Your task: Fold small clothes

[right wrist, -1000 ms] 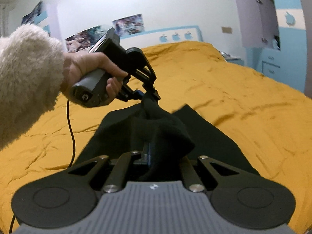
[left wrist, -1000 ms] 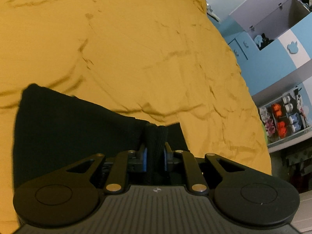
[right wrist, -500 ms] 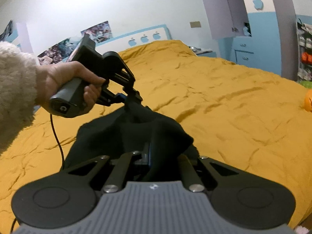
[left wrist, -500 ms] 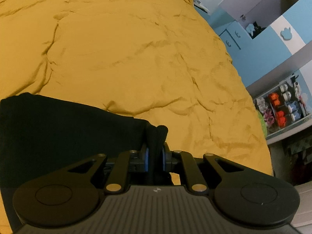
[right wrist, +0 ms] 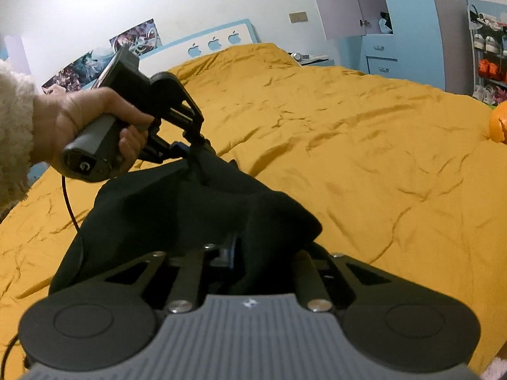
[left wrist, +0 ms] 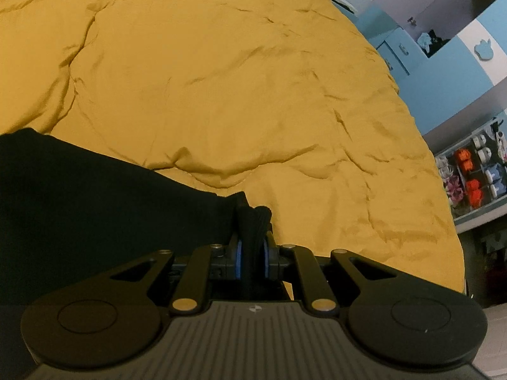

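Note:
A small black garment (left wrist: 95,209) hangs between both grippers above the yellow bedspread (left wrist: 237,79). My left gripper (left wrist: 252,247) is shut on a bunched ribbed edge of it; the cloth spreads to the left. In the right wrist view the garment (right wrist: 190,209) drapes over my right gripper (right wrist: 250,253), which is shut on a fold; its fingertips are hidden by cloth. The left gripper (right wrist: 193,152) shows there, held by a hand, pinching the garment's far corner.
The bedspread (right wrist: 348,158) fills most of both views. A blue and white wardrobe (right wrist: 396,15) and a shoe rack (left wrist: 475,171) stand at the right. An orange object (right wrist: 499,123) lies at the bed's right edge. A cable (right wrist: 68,202) hangs from the left gripper.
Both grippers have lifted the garment and carried it across the bed; it has come off the bedspread and now hangs bunched between them. Both grips are unchanged.

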`<state>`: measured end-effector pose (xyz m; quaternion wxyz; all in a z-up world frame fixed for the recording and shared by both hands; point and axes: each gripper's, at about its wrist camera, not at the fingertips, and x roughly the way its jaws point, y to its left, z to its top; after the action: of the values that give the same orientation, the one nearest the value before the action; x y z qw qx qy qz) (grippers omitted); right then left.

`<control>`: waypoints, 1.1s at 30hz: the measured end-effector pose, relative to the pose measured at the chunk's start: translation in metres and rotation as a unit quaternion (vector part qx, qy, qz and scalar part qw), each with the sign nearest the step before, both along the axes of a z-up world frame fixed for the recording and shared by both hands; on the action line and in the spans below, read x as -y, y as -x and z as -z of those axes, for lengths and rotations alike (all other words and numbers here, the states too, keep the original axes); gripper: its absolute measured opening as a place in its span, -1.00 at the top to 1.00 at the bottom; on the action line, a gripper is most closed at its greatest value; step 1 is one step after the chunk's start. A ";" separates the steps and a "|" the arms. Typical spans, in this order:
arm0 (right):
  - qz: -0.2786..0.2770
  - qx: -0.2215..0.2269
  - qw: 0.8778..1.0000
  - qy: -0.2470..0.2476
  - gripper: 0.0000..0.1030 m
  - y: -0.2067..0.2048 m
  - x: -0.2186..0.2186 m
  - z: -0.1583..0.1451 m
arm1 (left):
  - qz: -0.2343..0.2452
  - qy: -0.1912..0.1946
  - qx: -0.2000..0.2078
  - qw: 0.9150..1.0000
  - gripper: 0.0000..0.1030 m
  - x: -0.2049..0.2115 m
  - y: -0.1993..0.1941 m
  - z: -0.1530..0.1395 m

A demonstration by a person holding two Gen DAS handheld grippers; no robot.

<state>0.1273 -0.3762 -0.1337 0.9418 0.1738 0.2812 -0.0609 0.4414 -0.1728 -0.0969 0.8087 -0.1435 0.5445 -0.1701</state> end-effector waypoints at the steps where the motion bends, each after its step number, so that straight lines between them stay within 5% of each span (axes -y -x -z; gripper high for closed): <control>1: 0.000 0.002 1.000 -0.005 0.75 0.001 0.003 0.001 | -0.001 0.004 0.005 1.000 0.70 -0.001 0.000 -0.002; 4: 0.011 0.006 1.000 -0.004 0.55 0.008 0.012 -0.002 | -0.004 0.024 0.029 0.999 0.70 -0.008 0.001 -0.017; 6: 0.034 0.009 0.999 0.023 0.18 0.016 0.017 -0.007 | 0.000 0.044 0.052 0.998 0.68 -0.020 0.005 -0.038; 8: 0.043 0.009 0.998 0.040 0.19 0.023 0.029 -0.013 | 0.006 0.052 0.069 0.996 0.68 -0.036 0.013 -0.058; 12: 0.023 0.028 0.998 -0.042 0.19 0.032 0.073 -0.025 | 0.033 0.073 0.114 0.990 0.66 -0.083 0.056 -0.094; 16: -0.047 0.065 0.997 -0.008 0.18 0.007 0.091 -0.049 | 0.066 0.072 0.154 0.983 0.59 -0.142 0.133 -0.106; 19: -0.117 0.079 0.990 -0.028 0.17 -0.039 0.100 -0.060 | 0.047 0.091 0.162 0.981 0.46 -0.189 0.196 -0.098; 24: -0.204 0.035 0.977 -0.048 0.06 -0.142 0.085 -0.053 | -0.018 0.099 0.146 0.984 0.39 -0.240 0.270 -0.060; 29: -0.205 -0.048 0.973 -0.090 0.05 -0.230 0.060 -0.020 | -0.059 0.104 0.100 0.988 0.39 -0.259 0.281 -0.023; 33: -0.204 -0.080 0.974 -0.065 0.05 -0.268 0.044 -0.001 | -0.060 0.123 0.069 0.988 0.39 -0.265 0.272 -0.008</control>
<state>0.3951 -0.4200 -0.1326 0.8955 0.1686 0.3885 0.1370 0.1698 0.0920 -0.0891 0.8292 -0.2621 0.4532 -0.1959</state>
